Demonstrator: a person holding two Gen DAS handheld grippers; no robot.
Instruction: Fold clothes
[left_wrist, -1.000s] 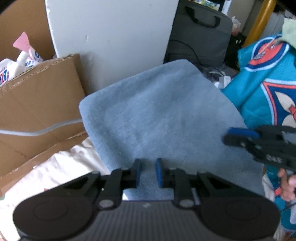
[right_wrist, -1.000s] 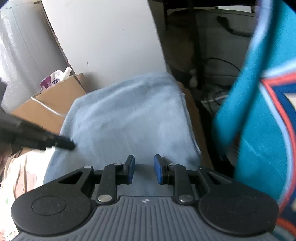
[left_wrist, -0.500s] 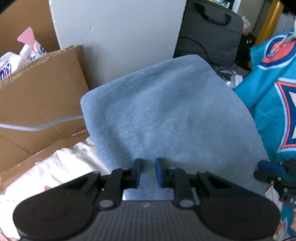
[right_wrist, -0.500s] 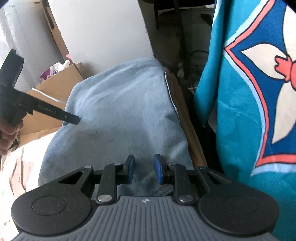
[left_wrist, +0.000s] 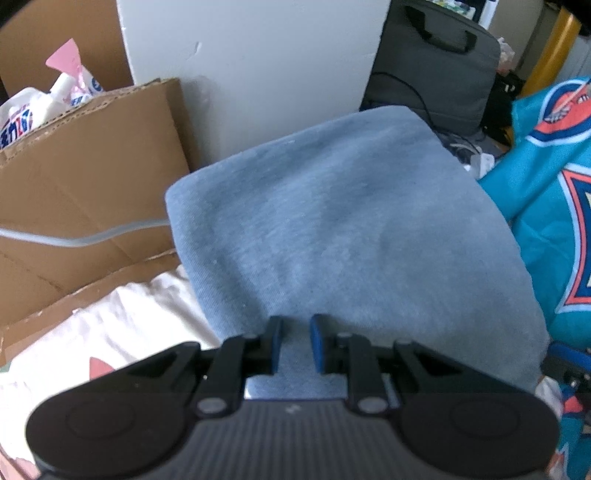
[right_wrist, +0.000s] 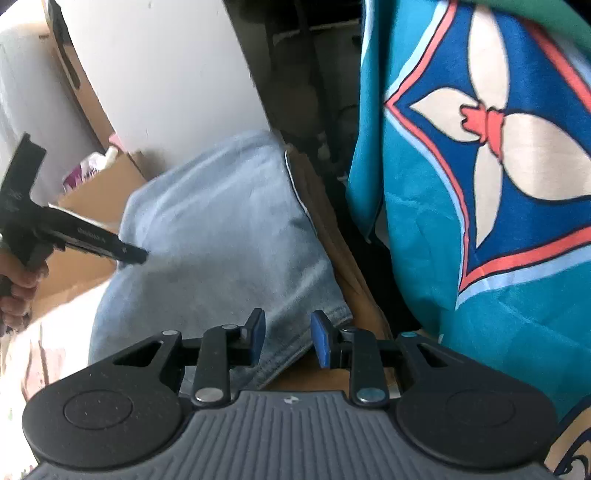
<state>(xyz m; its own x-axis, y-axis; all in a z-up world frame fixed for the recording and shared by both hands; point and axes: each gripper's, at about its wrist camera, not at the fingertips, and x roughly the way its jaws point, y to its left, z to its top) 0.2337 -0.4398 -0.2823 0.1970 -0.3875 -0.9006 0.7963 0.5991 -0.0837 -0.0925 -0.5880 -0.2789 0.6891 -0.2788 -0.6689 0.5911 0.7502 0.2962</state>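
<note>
Two garments fill my views. Nearer is a folded blue-grey piece (left_wrist: 343, 236), soft and brushed like fleece or washed denim, lying as a rounded rectangle with blunt corners; a stitched hem shows at its near right corner in the right wrist view (right_wrist: 221, 236). Beside it on the right is a smooth teal jersey (right_wrist: 480, 184), printed with a dark blue diamond edged in coral and pale blue, and a cream four-petal shape at its centre. From the left wrist the same jersey (left_wrist: 554, 206) lies against the folded piece's right edge.

My left gripper (left_wrist: 296, 343) points down at the near edge of the blue-grey piece. Its blue pads stand a narrow gap apart with cloth showing between them; I cannot tell whether they pinch it. In the right wrist view that tool (right_wrist: 110, 247) appears as a black angular beak over the cloth's left side, with a hand (right_wrist: 18, 291) wrapped around its grip.

My right gripper (right_wrist: 288, 341) has just been opening, and its pads sit moderately apart with nothing gripped; the hemmed corner and a strip of brown surface (right_wrist: 354, 266) show behind the gap.

Left of the cloth is a corrugated cardboard box (left_wrist: 85, 177), flap creased, with a grey cable (left_wrist: 92, 238) draped across it and plastic packets (left_wrist: 40, 107) inside. Pale wrinkled fabric (left_wrist: 122, 325) with a pink print lies under the near left. Behind stand a flat white panel (left_wrist: 251, 66) and a dark grey padded bag (left_wrist: 436, 62) with handles.
</note>
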